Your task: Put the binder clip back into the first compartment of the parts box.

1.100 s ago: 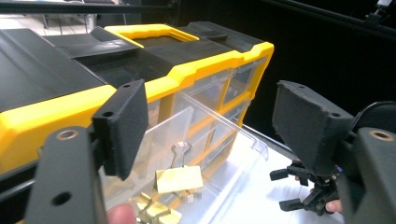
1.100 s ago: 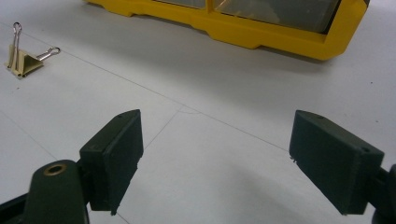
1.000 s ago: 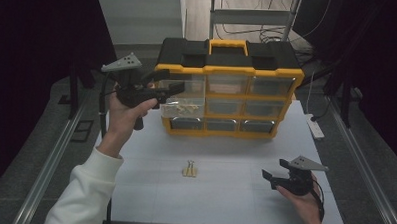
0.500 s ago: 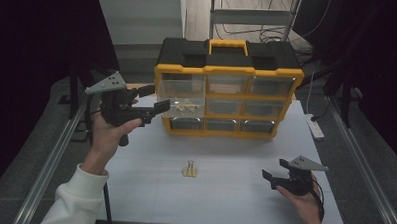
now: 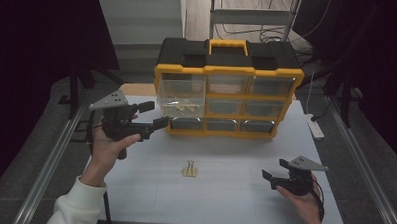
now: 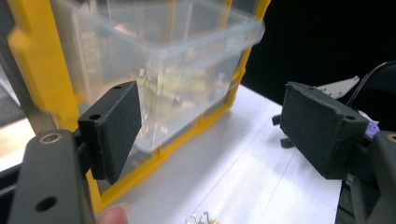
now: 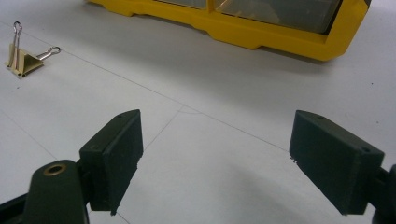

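A yellow and black drawer organizer (image 5: 228,73) stands at the back of the white table. Its top-left clear drawer (image 5: 182,99) is pulled out and holds several gold binder clips. My left gripper (image 5: 157,114) hangs open just left of that drawer and a little below it, jaws pointing right, nothing between them. In the left gripper view the drawer (image 6: 177,60) shows past the open left gripper (image 6: 215,126). One gold binder clip (image 5: 188,168) lies on the table's middle. My right gripper (image 5: 272,177) rests open near the front right, facing that clip (image 7: 23,58).
The organizer's other drawers (image 5: 249,106) are pushed in. Its yellow base (image 7: 261,35) lies ahead of the right gripper (image 7: 215,154). Metal rails (image 5: 49,162) run along both sides of the table, and a white power strip (image 5: 316,127) lies at the right edge.
My left gripper has drawn back leftward from the drawer's front and sunk lower, jaws still open and empty. The drawer stays pulled out. The right gripper has kept still.
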